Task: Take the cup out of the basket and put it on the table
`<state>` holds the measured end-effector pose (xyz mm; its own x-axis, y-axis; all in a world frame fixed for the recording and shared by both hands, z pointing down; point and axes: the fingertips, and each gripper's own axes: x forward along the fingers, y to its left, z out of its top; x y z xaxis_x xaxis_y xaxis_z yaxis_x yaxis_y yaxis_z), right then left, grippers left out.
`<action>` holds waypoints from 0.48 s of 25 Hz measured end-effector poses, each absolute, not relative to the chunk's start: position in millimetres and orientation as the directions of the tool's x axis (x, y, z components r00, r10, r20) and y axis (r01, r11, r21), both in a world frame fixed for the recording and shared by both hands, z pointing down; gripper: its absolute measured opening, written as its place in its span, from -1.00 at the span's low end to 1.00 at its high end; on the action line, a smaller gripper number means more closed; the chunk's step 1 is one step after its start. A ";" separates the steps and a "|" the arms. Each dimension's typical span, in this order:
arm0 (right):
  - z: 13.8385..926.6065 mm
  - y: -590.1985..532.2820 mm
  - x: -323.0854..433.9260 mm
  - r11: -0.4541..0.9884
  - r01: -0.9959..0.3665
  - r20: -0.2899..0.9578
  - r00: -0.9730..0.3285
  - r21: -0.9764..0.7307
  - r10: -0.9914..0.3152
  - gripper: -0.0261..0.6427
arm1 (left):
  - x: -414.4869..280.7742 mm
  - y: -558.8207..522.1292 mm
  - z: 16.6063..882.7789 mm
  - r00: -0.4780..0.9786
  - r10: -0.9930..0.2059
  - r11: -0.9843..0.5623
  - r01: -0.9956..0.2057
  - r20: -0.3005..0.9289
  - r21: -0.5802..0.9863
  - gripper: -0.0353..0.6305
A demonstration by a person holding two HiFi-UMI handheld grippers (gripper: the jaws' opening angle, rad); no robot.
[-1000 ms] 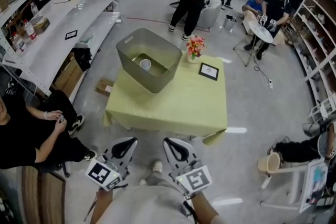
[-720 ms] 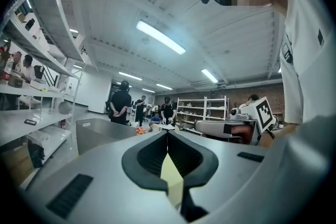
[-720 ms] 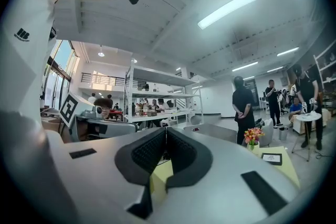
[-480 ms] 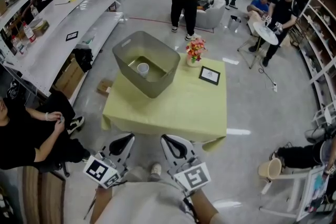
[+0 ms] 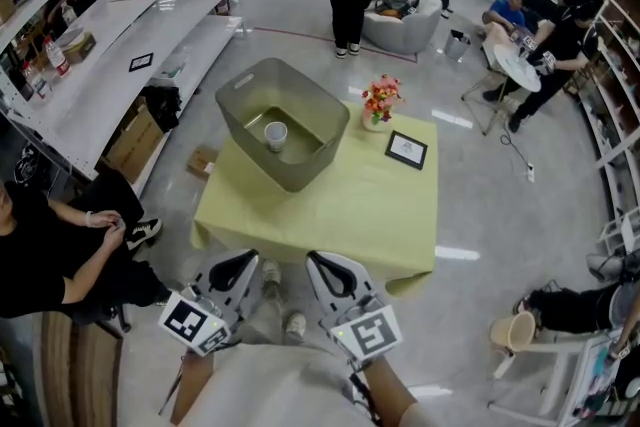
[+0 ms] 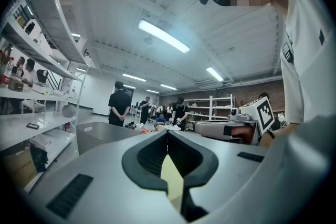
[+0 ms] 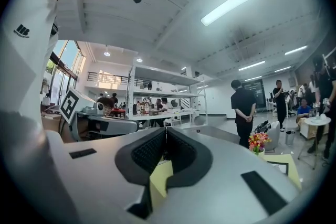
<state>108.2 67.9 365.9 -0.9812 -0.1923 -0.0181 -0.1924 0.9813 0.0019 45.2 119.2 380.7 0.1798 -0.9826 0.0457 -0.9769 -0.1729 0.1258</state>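
small white cup point(image 5: 276, 134): upright on floor of grey plastic basket point(image 5: 236, 91), on yellow-green clothed table point(image 5: 350, 215). judged light, thin-walled, easily crushed; rim best pinched gently. left gripper point(image 5: 240, 268), right gripper point(image 5: 328, 271): jaws closed together, nothing held.

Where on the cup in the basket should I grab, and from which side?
Pinch the cup by one side of its rim, coming straight down from above. It appears to stand upright, mouth up, on the floor of the deep basket, whose tall walls likely block any sideways approach.
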 end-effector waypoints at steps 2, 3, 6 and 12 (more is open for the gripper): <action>367.2 60.5 100.8 0.981 -0.194 -0.013 -0.981 -0.001 -0.194 -0.89 | 37.8 112.1 380.7 0.181 -0.982 -0.174 -0.977 0.046 0.125 -0.87; 367.3 56.9 96.7 0.981 -0.194 -0.011 -0.981 -0.001 -0.194 -0.89 | 33.5 108.3 380.5 0.182 -0.982 -0.175 -0.977 0.046 0.125 -0.87; 368.9 45.1 85.2 0.981 -0.196 -0.009 -0.981 0.008 -0.196 -0.89 | 22.0 95.5 381.8 0.186 -0.982 -0.179 -0.976 0.041 0.124 -0.87; 381.4 12.6 58.1 0.978 -0.207 0.014 -0.978 0.000 -0.207 -0.89 | -2.8 61.9 389.9 0.203 -0.978 -0.196 -0.972 0.046 0.130 -0.87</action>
